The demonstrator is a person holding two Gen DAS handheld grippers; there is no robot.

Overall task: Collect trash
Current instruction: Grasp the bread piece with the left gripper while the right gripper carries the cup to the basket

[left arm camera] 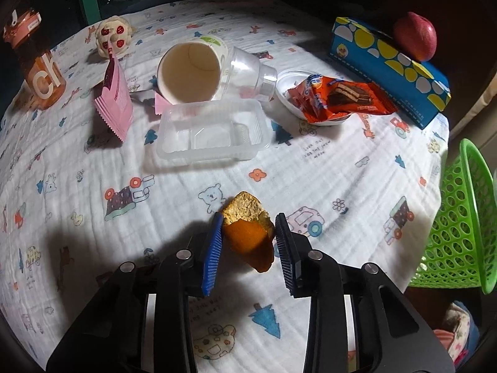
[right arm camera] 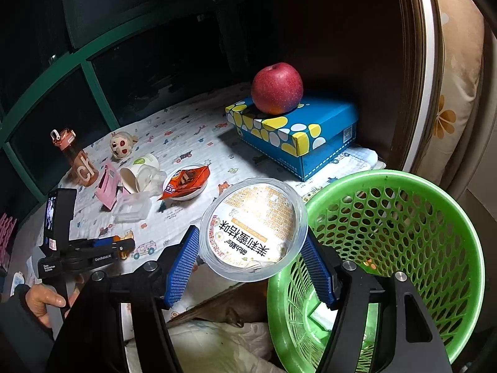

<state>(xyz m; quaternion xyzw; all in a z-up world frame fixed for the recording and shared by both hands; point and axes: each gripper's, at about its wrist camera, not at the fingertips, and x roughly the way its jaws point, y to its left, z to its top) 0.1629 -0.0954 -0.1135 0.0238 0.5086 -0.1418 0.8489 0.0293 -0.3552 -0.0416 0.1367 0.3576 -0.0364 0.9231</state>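
In the left wrist view a piece of orange peel (left arm camera: 248, 233) sits between the blue pads of my left gripper (left arm camera: 250, 220), which press it from both sides just above the printed cloth. The right wrist view shows my right gripper (right arm camera: 250, 233) shut on a round clear plastic tub with a printed label (right arm camera: 254, 227), held at the rim of the green basket (right arm camera: 403, 186). The same basket (left arm camera: 459, 217) stands off the table's right edge. On the cloth lie a paper cup (left arm camera: 189, 68) on its side, a clear tray (left arm camera: 211, 133), pink packets (left arm camera: 113, 99) and a red snack wrapper (left arm camera: 338, 96).
A blue box (left arm camera: 388, 65) with a red apple (left arm camera: 414, 35) on it stands at the back right. An orange bottle (left arm camera: 37, 68) and a small toy (left arm camera: 113, 35) are at the back left. A person's hand (right arm camera: 43, 301) holds the left gripper's handle.
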